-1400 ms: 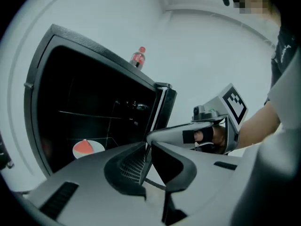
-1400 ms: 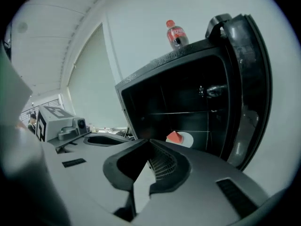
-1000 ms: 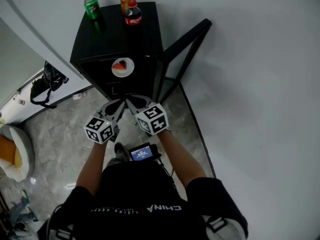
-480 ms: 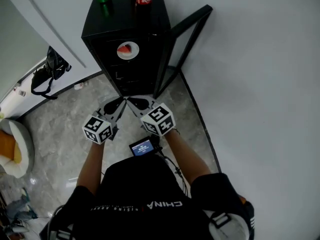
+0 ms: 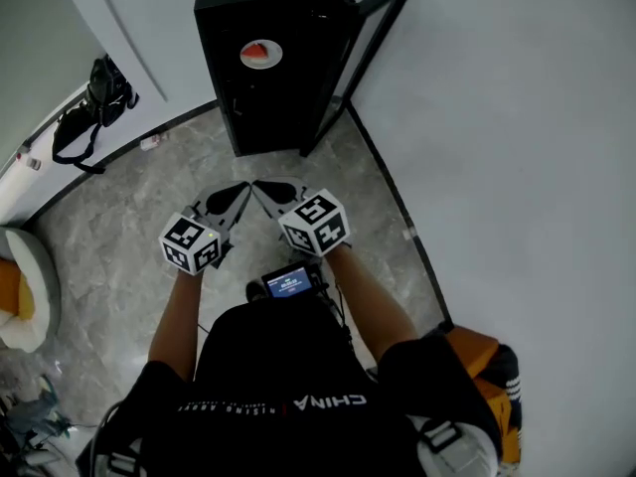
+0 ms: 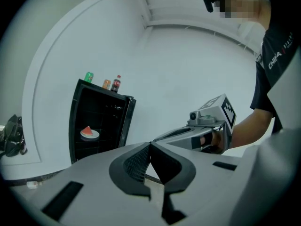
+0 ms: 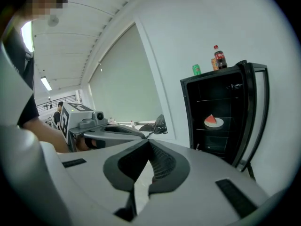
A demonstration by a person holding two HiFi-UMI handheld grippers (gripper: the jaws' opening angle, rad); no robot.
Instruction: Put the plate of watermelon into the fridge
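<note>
A black bag [image 5: 96, 89] slumps against the wall at the left; the left gripper [image 5: 241, 191] is held out over the grey floor [image 5: 119, 197], jaws pressed together on nothing; just beside it the right gripper [image 5: 261, 188] has its jaws closed and empty too, tips almost meeting its neighbour's; well ahead of both, the plate [image 5: 266, 61] of watermelon [image 5: 256, 52] sits on a shelf inside the black fridge [image 5: 298, 107]; its door [image 5: 376, 23] stands open on the right.
</note>
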